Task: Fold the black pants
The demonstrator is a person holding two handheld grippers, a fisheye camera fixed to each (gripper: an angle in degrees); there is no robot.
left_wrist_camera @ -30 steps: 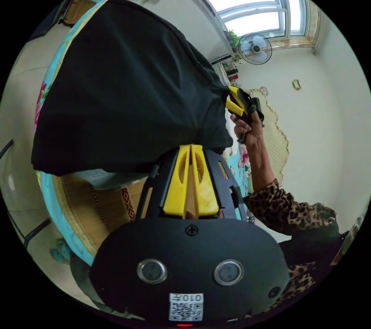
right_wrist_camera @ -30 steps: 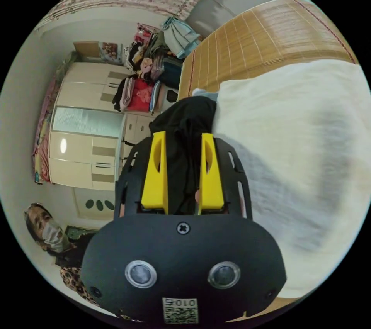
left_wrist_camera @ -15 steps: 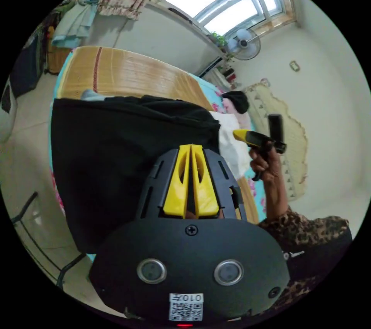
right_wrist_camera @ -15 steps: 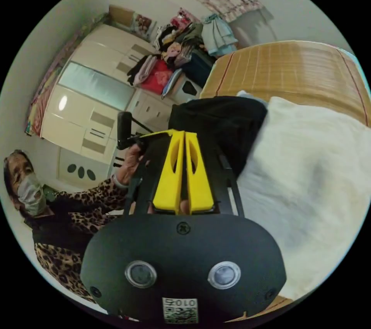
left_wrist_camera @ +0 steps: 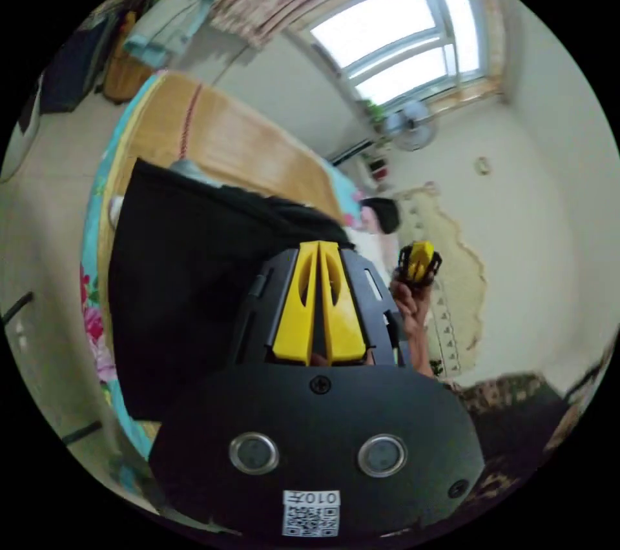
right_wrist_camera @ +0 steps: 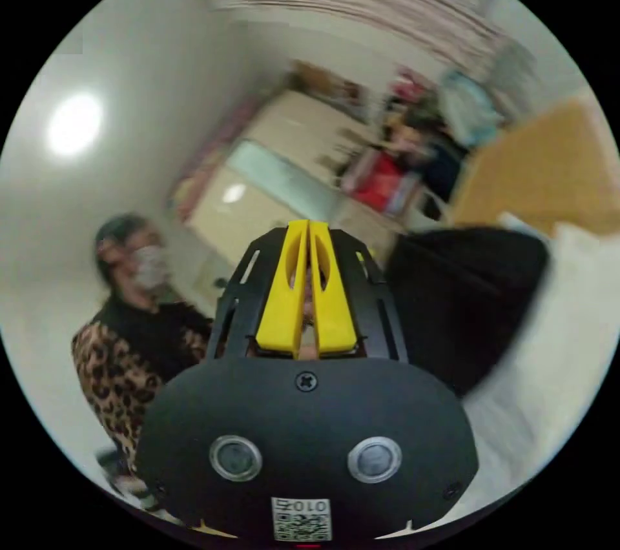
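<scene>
Pants of black cloth lie on the bed, spread over its woven mat and hanging a little over the near edge. In the left gripper view the left tool has its two yellow jaws pressed together at the tips, and these tips sit at the upper edge of the pants; whether cloth is caught between them I cannot tell, because the dark fabric lies directly behind the jaws. Beside the pants, on the side away from the bed's edge, the right tool is held up in the person's hand, above the bed and apart from the cloth.

In the right gripper view the picture is blurred. The right tool has its jaws closed together with nothing between them. The black pants lie beside this tool, toward the bed, and do not touch it. A white cloth lies on the bed next to the pants, touching them. A person in a spotted sleeve stands on the other side of the tool from the pants.
</scene>
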